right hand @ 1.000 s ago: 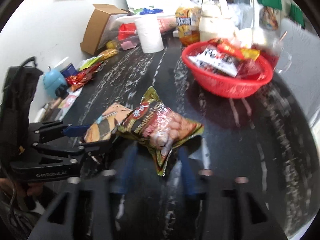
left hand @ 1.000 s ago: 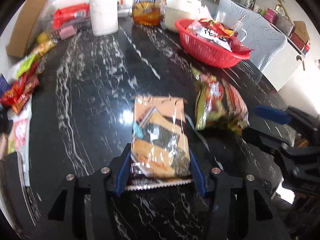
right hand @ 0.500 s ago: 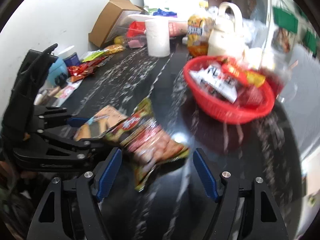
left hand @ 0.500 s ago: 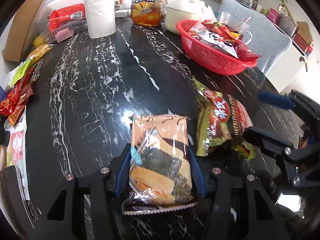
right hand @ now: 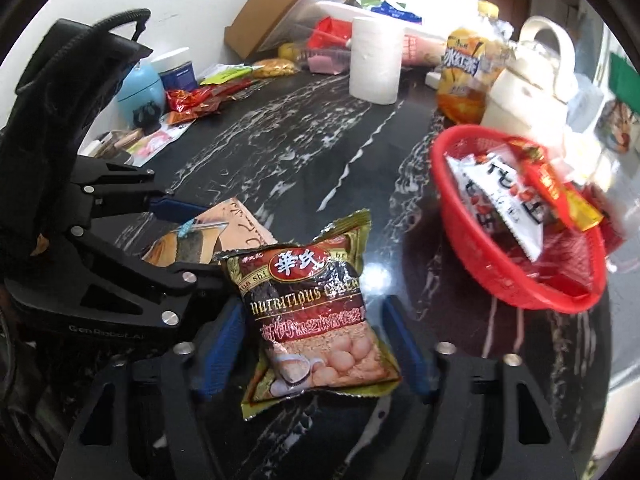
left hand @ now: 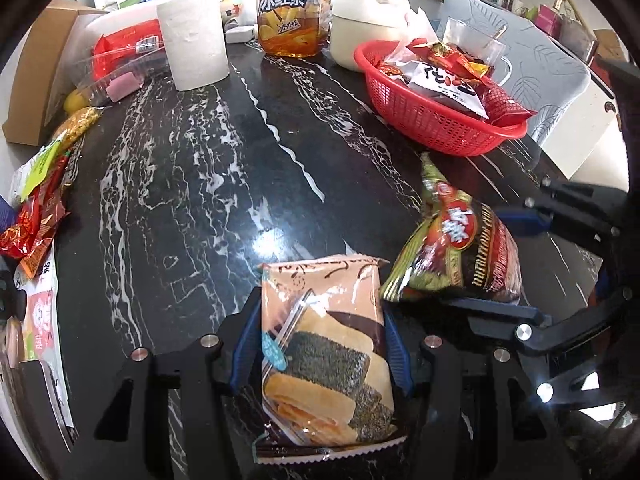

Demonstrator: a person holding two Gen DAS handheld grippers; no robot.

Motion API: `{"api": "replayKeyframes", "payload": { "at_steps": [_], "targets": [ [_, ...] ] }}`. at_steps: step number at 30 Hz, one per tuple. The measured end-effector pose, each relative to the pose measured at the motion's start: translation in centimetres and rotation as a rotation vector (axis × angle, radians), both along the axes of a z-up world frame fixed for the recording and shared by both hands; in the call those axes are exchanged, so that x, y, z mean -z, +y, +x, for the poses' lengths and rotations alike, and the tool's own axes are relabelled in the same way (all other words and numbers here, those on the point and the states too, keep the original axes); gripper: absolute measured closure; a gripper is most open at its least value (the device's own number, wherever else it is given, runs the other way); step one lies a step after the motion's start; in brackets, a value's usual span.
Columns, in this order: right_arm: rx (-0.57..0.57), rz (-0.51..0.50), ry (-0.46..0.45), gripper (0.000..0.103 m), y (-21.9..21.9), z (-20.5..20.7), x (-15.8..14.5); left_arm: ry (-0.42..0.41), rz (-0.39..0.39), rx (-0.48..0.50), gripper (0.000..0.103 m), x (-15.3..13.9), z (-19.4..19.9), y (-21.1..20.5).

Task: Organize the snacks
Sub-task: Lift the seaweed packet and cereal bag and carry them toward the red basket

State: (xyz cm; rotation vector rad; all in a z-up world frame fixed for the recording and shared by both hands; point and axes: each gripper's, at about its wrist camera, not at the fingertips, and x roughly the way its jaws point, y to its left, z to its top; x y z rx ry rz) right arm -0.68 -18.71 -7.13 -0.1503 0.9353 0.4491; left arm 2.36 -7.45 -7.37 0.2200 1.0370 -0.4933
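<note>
My left gripper point(left hand: 322, 348) is shut on a peach packet of seaweed rolls point(left hand: 320, 344), its blue pads pressed on both long sides, low over the black marble table point(left hand: 200, 200). Just to its right, my right gripper point(right hand: 314, 340) has its jaws closing on a dark red and gold cereal packet point(right hand: 312, 312), and both pads meet its sides. In the left wrist view this cereal packet point(left hand: 460, 248) sits between the right gripper's fingers point(left hand: 520, 220). The left gripper point(right hand: 188, 240) shows at the left of the right wrist view. A red basket point(left hand: 440, 136) of packets stands at the far right.
A paper roll point(left hand: 196, 40), an iced tea bottle point(left hand: 294, 12) and a white kettle point(left hand: 360, 20) line the table's far edge. A cardboard box point(left hand: 32, 80) and several loose snack packets point(left hand: 36, 220) crowd the left edge. A grey chair point(left hand: 552, 80) stands behind the basket.
The right gripper's jaws spread wide, then closed back around the cereal packet, which now stands squarer between them. The cereal packet sits closer to the peach packet. The left grip is unchanged.
</note>
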Motion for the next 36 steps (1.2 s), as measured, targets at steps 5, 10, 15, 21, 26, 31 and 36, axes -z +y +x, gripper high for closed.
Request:
{"api": "replayKeyframes", "payload": {
  "at_steps": [5, 10, 15, 21, 26, 31, 36],
  "targets": [
    [0.079, 0.054, 0.023, 0.052, -1.2, 0.1, 0.1, -0.042, 0.045, 0.014, 0.052, 0.0, -0.4, -0.7],
    [0.127, 0.066, 0.041, 0.053, -2.1, -0.4, 0.0, -0.028, 0.013, 0.044, 0.053, -0.1, -0.8, -1.3],
    [0.187, 0.064, 0.063, 0.053, -3.1, -1.4, -0.1, -0.02, 0.0, 0.101, 0.053, 0.2, -1.9, -2.4],
    [0.27, 0.026, 0.103, 0.053, -4.3, -3.2, -0.2, -0.002, -0.028, 0.147, 0.053, 0.2, -2.6, -3.5],
    [0.304, 0.033, 0.13, 0.051, -5.1, -4.3, -0.3, 0.006, 0.005, 0.126, 0.046, 0.3, -2.8, -3.8],
    [0.311, 0.045, 0.142, 0.048, -5.1, -4.3, 0.2, -0.005, 0.009, 0.105, 0.03, 0.5, -3.6, -3.3],
    [0.293, 0.031, 0.113, 0.052, -4.9, -4.4, 0.3, -0.013, -0.01, 0.088, 0.056, 0.3, -3.7, -2.5]
  ]
}}
